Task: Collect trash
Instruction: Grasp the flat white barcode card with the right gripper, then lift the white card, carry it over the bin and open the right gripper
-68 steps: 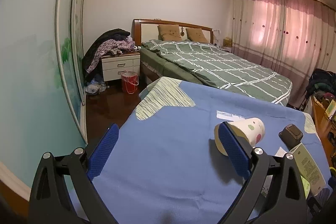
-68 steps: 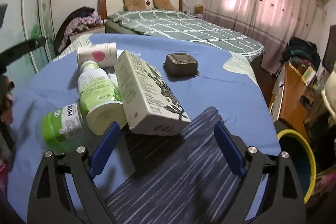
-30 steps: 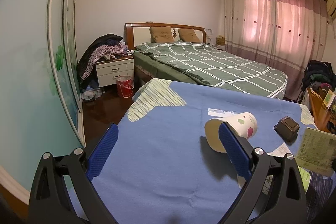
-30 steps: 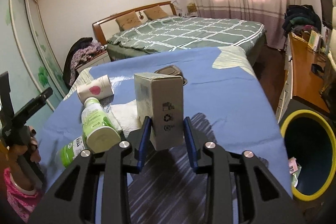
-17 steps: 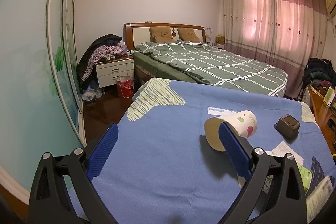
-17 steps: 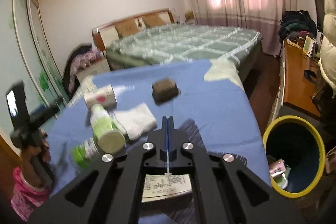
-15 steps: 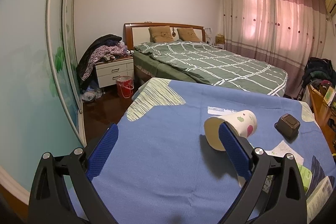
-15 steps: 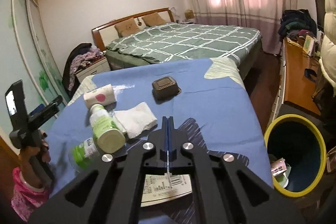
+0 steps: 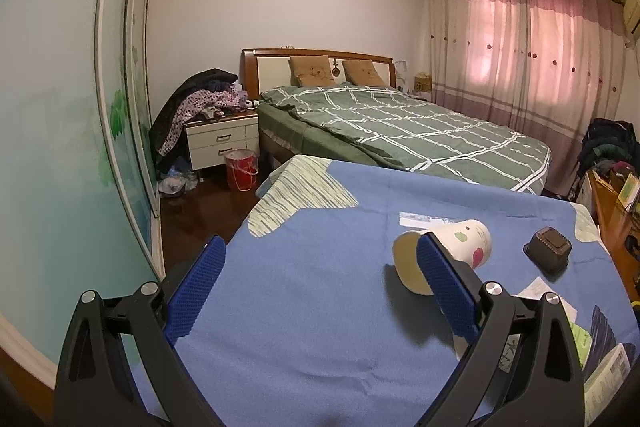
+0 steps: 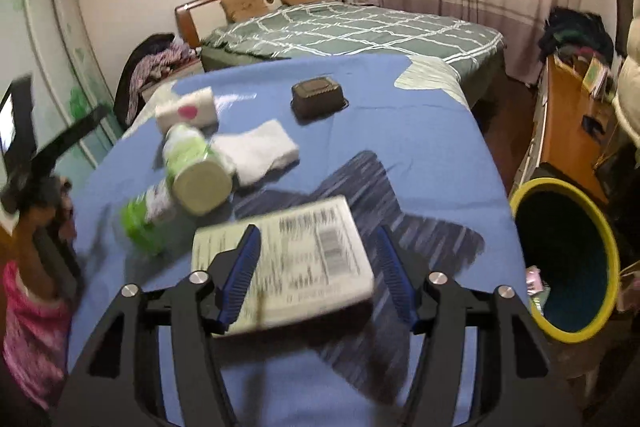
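**A:** Start on the left. What do you have?

**B:** My left gripper (image 9: 320, 285) is spread wide with nothing between its blue pads (image 9: 196, 287). It hangs over the blue cloth (image 9: 320, 327) that covers the table. Past its right-hand finger a paper cup (image 9: 460, 247) lies on its side, mouth towards me. I cannot tell whether the finger touches it or only overlaps it in my view. Further right sits a dark plastic tray (image 9: 548, 251), apart from the cup.

**A:** And from the right wrist?

**B:** This view is blurred. At the far left I see the left gripper's handle in a hand (image 10: 48, 195). Moving right, the same cup (image 10: 188, 113) lies near a green bottle (image 10: 192, 167), whose pale base faces me. A second green bottle (image 10: 144, 219) lies just beside it, nearer to me. A folded white cloth (image 10: 260, 151) lies touching the first bottle, and the dark tray (image 10: 318, 97) stands behind it, apart.

**A:** The carton?

**B:** The printed carton (image 10: 304, 259) lies flat on the blue cloth, between my right gripper's (image 10: 318, 275) fingers. The jaws are partly open. I cannot tell whether the pads touch its sides.

**A:** The bin?

**B:** The yellow-rimmed trash bin (image 10: 560, 331) stands on the floor at the far right, just beside the table edge.
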`<act>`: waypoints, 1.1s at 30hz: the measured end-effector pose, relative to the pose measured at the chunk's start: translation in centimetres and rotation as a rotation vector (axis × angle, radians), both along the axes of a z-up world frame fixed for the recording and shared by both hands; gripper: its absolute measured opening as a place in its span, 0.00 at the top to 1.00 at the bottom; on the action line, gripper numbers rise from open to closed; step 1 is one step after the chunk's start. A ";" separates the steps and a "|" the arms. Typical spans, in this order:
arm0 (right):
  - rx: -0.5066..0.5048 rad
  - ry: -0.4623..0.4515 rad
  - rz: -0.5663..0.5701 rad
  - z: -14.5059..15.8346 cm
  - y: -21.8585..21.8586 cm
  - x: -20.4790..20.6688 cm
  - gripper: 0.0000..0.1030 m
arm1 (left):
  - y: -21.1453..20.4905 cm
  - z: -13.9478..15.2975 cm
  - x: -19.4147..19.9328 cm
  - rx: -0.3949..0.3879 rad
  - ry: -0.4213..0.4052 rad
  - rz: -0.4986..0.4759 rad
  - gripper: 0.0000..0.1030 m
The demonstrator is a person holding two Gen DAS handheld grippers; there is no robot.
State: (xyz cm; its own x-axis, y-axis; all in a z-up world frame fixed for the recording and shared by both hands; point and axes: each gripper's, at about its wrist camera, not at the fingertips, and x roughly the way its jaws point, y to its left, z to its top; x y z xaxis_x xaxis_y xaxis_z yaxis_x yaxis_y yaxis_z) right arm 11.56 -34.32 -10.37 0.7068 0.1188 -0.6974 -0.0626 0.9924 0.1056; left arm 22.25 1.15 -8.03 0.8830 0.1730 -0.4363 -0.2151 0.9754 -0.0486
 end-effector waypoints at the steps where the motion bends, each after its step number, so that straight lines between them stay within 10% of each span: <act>1: -0.029 0.000 -0.002 0.0 0.1 -0.7 0.38 | 0.1 0.1 -0.1 0.001 -0.005 0.003 0.08; 11: -0.074 0.089 0.093 -2.8 2.6 -3.7 0.33 | 0.2 0.2 -0.3 0.007 -0.017 0.028 0.08; 20: -0.050 0.027 -0.088 -2.7 4.2 2.8 0.33 | -0.1 0.1 -0.2 0.031 -0.011 0.033 0.08; 27: -0.031 -0.040 -0.060 0.9 2.0 5.1 0.20 | -0.1 0.1 -0.1 0.019 -0.005 0.019 0.08; 33: 0.028 0.075 0.035 -0.5 1.5 8.7 0.13 | -0.2 0.1 -0.2 0.019 -0.006 0.017 0.08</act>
State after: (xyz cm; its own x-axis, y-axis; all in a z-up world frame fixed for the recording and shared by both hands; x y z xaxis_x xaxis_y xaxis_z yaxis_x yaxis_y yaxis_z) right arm 20.24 -32.83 -10.90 0.6475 0.1631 -0.7444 -0.0881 0.9863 0.1394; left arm 22.09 1.00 -7.94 0.8827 0.1957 -0.4272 -0.2310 0.9724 -0.0319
